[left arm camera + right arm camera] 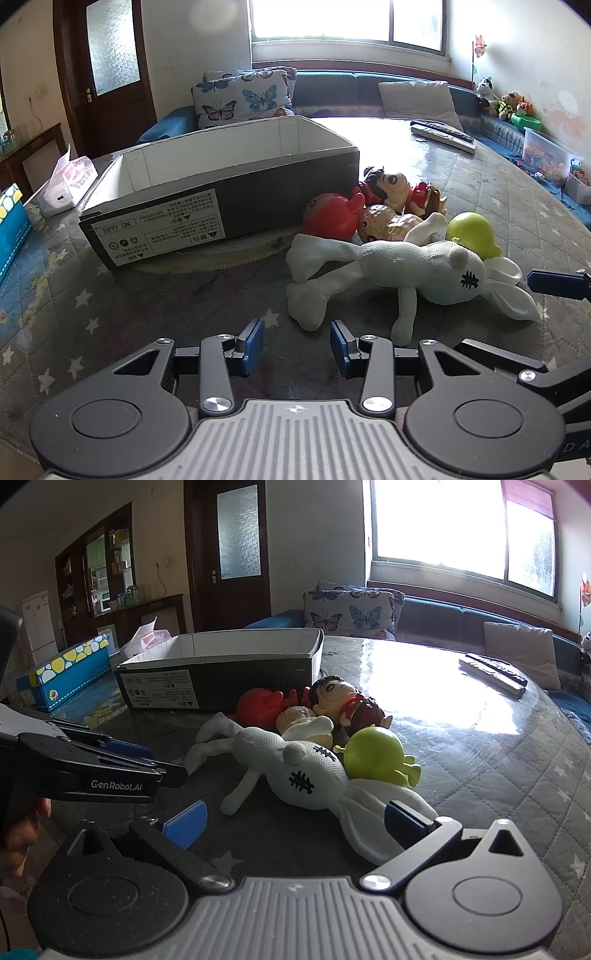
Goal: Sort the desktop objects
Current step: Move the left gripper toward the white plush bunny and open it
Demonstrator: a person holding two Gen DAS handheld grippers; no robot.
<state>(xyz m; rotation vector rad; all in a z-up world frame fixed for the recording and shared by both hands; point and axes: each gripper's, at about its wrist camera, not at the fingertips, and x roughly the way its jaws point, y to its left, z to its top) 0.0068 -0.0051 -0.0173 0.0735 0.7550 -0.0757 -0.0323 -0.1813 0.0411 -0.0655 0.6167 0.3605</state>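
Note:
A white plush rabbit (424,269) lies on the quilted table, in front of a pile of toys: a red figure (328,216), a tan figure (388,221), a dark-haired doll (395,186) and a green toy (471,230). An open black shoebox (221,192) stands to their left. My left gripper (297,343) is open and empty, just short of the rabbit's legs. My right gripper (295,825) is wide open, its fingers on either side of the rabbit's ears (369,812). The rabbit (295,768), the green toy (376,755) and the box (221,672) also show in the right wrist view.
A blue dotted box (62,679) and a tissue pack (68,181) lie left of the shoebox. Remote controls (443,134) lie at the far side of the table. A sofa with butterfly cushions (243,96) runs behind. A clear bin of toys (550,157) stands far right.

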